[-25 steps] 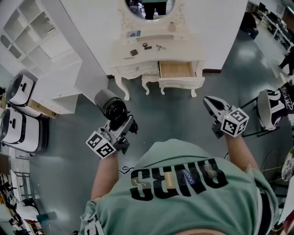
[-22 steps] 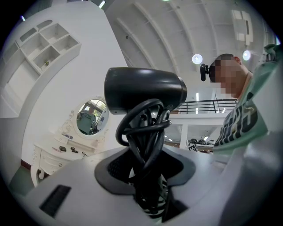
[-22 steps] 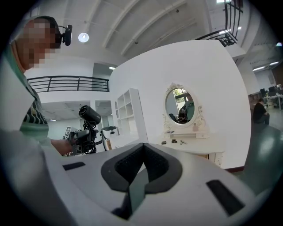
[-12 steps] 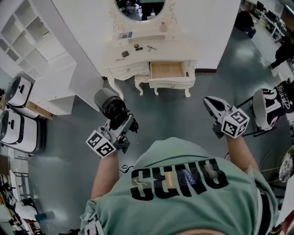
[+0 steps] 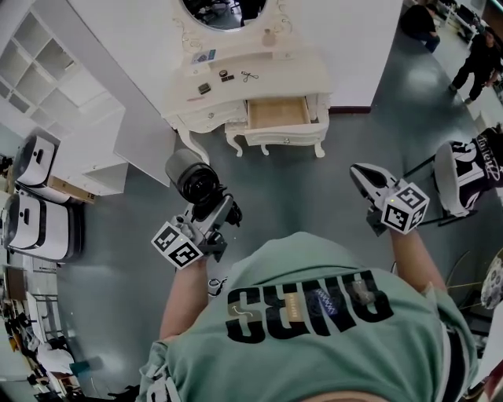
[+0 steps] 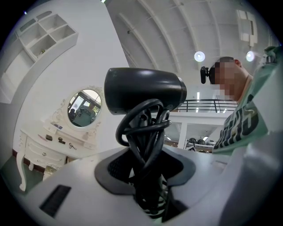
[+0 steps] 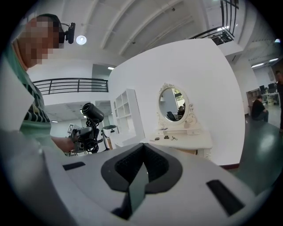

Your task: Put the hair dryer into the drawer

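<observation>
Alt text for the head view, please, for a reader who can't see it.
Seen from above, a person holds a black hair dryer in the left gripper, the right gripper shut and empty. Ahead stands a white dressing table with one drawer open.

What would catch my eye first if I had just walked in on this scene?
Most striking is the black hair dryer, its cord coiled round the handle, clamped in the left gripper in front of the person. Ahead stands a cream dressing table with an oval mirror, and one drawer is pulled open, showing bare wood. The right gripper holds nothing.
</observation>
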`<action>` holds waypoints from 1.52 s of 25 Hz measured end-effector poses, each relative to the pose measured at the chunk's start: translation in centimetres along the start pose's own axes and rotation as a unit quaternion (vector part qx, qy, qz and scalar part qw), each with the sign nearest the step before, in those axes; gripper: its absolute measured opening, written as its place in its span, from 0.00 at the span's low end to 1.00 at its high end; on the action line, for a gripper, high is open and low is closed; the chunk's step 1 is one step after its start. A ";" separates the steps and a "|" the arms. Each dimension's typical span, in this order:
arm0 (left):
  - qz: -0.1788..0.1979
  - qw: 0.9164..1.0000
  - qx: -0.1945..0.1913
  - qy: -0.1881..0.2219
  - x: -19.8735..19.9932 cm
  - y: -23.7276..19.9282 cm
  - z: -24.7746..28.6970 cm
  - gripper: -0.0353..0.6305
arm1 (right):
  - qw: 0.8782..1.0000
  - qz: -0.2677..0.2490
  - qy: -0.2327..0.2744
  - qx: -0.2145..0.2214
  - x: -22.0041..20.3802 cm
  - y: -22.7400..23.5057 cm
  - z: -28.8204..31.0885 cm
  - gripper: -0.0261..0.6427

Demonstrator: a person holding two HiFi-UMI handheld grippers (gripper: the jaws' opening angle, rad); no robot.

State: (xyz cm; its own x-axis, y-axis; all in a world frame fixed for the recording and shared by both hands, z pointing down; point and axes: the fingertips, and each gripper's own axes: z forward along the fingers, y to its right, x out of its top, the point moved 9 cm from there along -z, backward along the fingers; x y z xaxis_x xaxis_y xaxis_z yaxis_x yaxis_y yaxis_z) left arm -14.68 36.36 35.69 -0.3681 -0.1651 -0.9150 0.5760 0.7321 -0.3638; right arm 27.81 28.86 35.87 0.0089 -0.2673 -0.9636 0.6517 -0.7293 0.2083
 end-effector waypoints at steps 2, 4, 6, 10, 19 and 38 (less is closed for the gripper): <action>-0.003 1.000 0.000 -0.001 -0.1 -0.8 0.3 0.30 | 1.000 0.003 -0.004 0.002 -0.3 0.3 0.8 0.03; -0.007 1.000 0.000 -0.001 0.0 -2.1 0.4 0.30 | 1.000 0.004 -0.009 0.003 -0.6 0.4 2.0 0.03; -0.009 1.000 -0.001 -0.003 0.3 -3.7 0.5 0.30 | 1.000 0.004 -0.014 0.003 -0.6 0.5 3.4 0.03; -0.004 1.000 -0.019 -0.009 1.1 -8.3 0.7 0.30 | 1.000 0.000 -0.020 -0.009 0.0 0.9 7.5 0.03; -0.012 0.998 -0.061 -0.009 8.6 -24.6 1.5 0.29 | 0.999 -0.024 -0.021 -0.039 5.2 -0.1 22.4 0.03; -0.031 0.995 -0.077 -0.056 13.4 -44.4 8.9 0.29 | 0.997 -0.002 -0.054 -0.060 9.2 8.1 41.4 0.03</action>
State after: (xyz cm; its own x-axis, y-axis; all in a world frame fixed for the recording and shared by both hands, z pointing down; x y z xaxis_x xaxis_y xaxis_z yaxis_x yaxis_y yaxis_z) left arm -38.65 -4.22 38.06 -0.3112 -0.2789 -0.9085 0.4329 0.8094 -0.3968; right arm 1.74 -5.58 35.59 -0.0716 -0.3357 -0.9392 0.7377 -0.6517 0.1766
